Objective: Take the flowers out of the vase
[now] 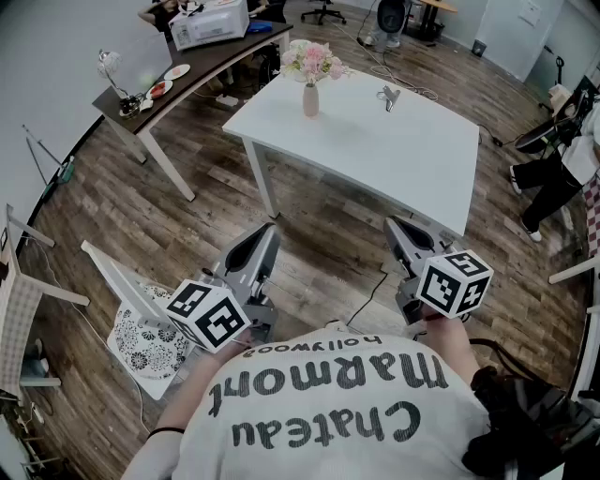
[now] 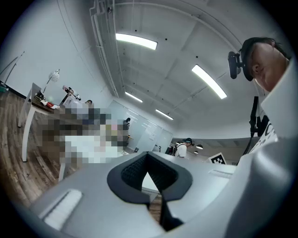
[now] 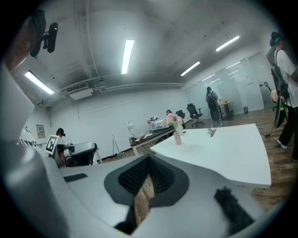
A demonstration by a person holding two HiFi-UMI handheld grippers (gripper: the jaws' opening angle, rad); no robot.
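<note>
A small pink vase [image 1: 310,99] with pink and white flowers [image 1: 314,61] stands at the far end of a white table [image 1: 375,150]. The right gripper view shows the same flowers [image 3: 174,120] in the vase [image 3: 177,137], far ahead on the table [image 3: 223,148]. My left gripper [image 1: 269,230] and right gripper [image 1: 394,225] are held close to my body, short of the table's near edge and well away from the vase. Both are shut with nothing in them, as the right gripper [image 3: 149,158] and left gripper [image 2: 148,154] show in their own views.
A small metal clip-like object [image 1: 388,96] lies on the table right of the vase. A dark desk [image 1: 197,66] with a printer [image 1: 208,21] and a lamp [image 1: 111,66] stands back left. A white chair [image 1: 122,291] is at my left. A person [image 1: 562,169] stands right.
</note>
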